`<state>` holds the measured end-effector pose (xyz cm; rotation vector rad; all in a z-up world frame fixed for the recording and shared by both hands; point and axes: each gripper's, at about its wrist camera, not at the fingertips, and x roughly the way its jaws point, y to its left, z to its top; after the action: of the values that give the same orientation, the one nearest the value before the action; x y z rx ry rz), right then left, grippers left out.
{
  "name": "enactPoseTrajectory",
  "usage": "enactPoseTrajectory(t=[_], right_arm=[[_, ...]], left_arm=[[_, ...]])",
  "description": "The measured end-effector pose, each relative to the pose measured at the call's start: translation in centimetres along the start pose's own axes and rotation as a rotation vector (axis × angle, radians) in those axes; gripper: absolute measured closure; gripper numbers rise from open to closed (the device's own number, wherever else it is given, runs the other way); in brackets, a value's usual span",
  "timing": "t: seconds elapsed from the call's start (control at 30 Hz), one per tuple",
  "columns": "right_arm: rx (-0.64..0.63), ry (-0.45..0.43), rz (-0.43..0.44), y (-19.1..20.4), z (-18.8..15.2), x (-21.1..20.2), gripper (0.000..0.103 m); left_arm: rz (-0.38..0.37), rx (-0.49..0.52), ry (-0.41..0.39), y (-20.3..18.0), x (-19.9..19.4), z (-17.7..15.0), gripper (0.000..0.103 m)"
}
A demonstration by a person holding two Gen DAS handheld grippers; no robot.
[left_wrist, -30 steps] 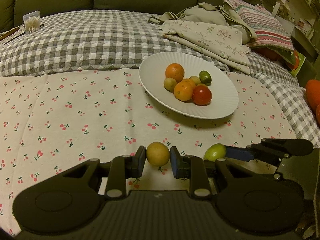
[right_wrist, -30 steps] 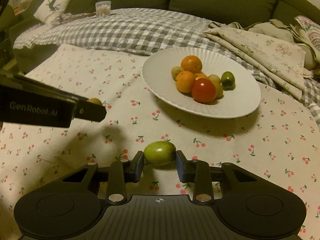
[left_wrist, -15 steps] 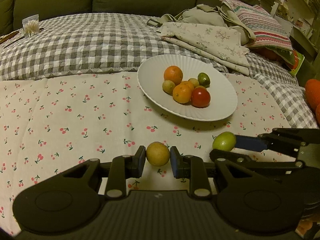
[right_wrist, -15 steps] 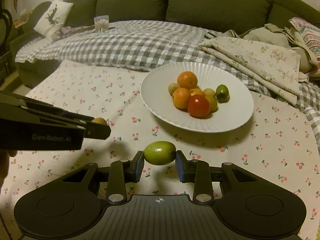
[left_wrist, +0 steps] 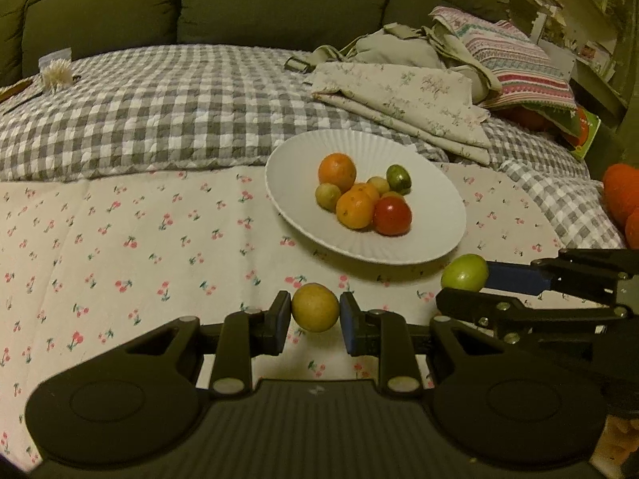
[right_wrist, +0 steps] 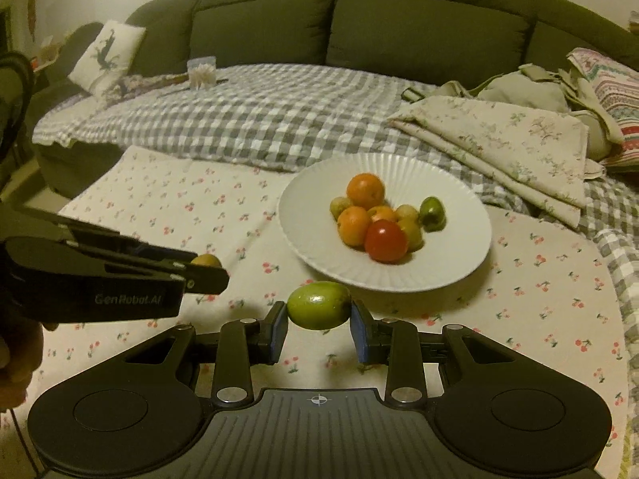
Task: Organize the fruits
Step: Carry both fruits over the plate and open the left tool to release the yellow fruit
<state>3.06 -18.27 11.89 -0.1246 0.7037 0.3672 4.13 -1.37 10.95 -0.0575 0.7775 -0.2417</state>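
Note:
My left gripper (left_wrist: 315, 315) is shut on a yellow fruit (left_wrist: 315, 307) and holds it above the cherry-print cloth. My right gripper (right_wrist: 318, 319) is shut on a green fruit (right_wrist: 318, 305), also lifted; it shows in the left wrist view (left_wrist: 464, 272) at the right. A white ribbed plate (left_wrist: 435, 215) lies ahead with several fruits: oranges (left_wrist: 336, 171), a red tomato (left_wrist: 392, 215), small green and yellow ones. The plate also shows in the right wrist view (right_wrist: 459, 247). Both grippers are short of the plate's near rim.
The cherry-print cloth (left_wrist: 120, 263) covers the near surface. A grey checked blanket (left_wrist: 159, 107) lies behind it, with folded floral cloth (left_wrist: 403, 99) and a striped pillow (left_wrist: 515, 68) at the right. A green sofa back (left_wrist: 239, 8) stands behind. Orange things (left_wrist: 623, 195) sit at the far right.
Both grippers have risen from the cloth with their fruits and moved a little toward the plate. The fruits on the plate have not moved.

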Motion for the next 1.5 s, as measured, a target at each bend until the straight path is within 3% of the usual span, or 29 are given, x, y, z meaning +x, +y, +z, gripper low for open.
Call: enactPoseTrajectory(t=[0.6,1.03,1.5], right_arm=[[0.078,-0.030,-0.086,-3.6,0.8,0.0,0.071],[0.033,-0.057,-0.124,-5.1,1.4,2.6,0.071],[0.013,-0.033,-0.131,-5.8,1.4,5.6,0.071]], left_arm=[[-0.024,0.080,-0.074,-0.1,2.9,2.8,0.078],[-0.024,0.172,-0.084,-1.0,5.5,3.3,0.078],[-0.027,0.181,-0.083,-1.2,7.4,3.8,0.078]])
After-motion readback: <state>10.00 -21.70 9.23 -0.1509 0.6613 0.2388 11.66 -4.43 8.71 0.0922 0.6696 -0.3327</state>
